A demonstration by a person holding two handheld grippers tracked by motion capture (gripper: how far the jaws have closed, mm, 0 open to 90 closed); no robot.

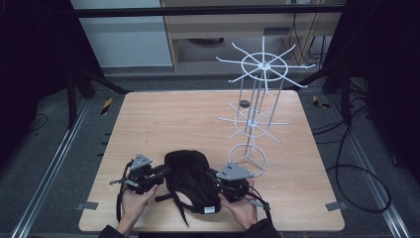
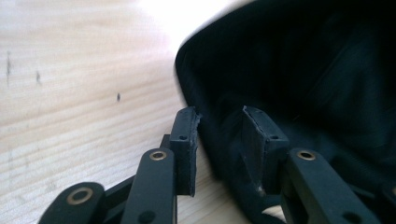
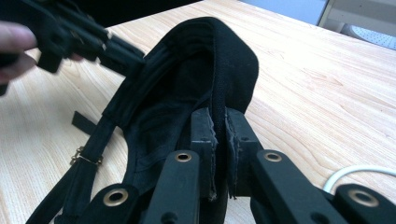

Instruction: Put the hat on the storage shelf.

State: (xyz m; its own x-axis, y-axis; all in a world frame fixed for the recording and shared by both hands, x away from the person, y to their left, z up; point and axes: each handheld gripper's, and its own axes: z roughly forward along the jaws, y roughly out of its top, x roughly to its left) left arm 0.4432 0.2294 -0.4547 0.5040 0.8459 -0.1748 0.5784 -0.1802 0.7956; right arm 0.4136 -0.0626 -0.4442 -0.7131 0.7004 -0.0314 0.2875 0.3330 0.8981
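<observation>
Wooden tabletop, pale grain, stood on a dark floor with cables trailing at the right; a white wire display rack occupied the far right part of the table.

Black cap lay upside down at the near edge, midway between my two hands, its strap trailing toward me.

Left gripper: I noted the jaws parted, straddling the cap's rim; in the left gripper view the pads stood apart on either side of the fabric edge without pressing it. Released, not gripping.

Right gripper: clenched on the cap's opposite rim. In the right gripper view the two pads pinched the black fabric tightly between them, with the cap's interior and buckle strap visible to the left. The left gripper appeared there at the far rim, held in a hand.

White cable lay on the wood beside the right gripper.
</observation>
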